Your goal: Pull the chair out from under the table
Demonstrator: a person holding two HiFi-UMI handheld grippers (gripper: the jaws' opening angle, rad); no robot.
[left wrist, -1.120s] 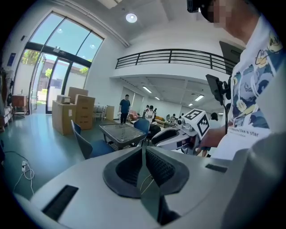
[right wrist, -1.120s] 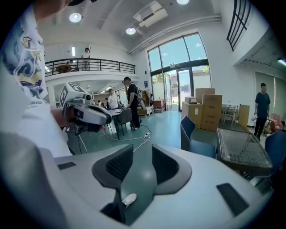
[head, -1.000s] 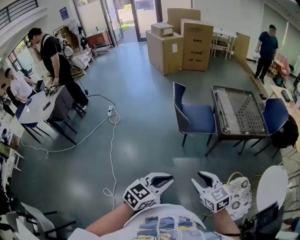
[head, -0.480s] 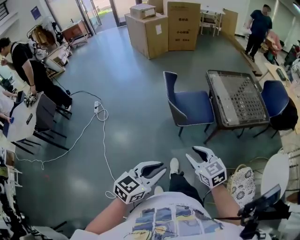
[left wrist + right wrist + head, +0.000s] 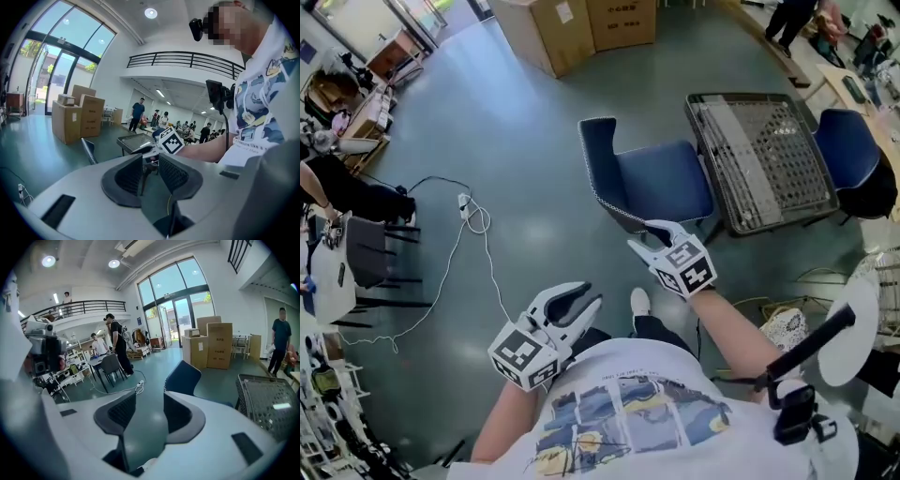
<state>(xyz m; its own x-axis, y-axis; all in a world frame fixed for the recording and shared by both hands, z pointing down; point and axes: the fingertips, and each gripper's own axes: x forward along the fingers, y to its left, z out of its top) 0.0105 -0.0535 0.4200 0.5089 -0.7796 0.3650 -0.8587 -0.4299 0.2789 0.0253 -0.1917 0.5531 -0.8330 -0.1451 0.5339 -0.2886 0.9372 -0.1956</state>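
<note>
Holding nothing, your R tongs [image 5: 645, 236] had just opened wider, near the chair [image 5: 661, 178] at the desk [image 5: 764, 150]; L tongs [image 5: 586, 298] sat part-open, empty.

The chair [image 5: 661, 178] is navy blue, with a line of pale dots along its edge. The surface [image 5: 764, 155] has a dark frame and a grey grid-patterned top. The floor [image 5: 534, 141] is glossy grey-green. The cardboard boxes [image 5: 581, 23] are tan, the cable [image 5: 485, 246] white. The person's shirt [image 5: 628, 375] is white with a blue-and-yellow print.
</note>
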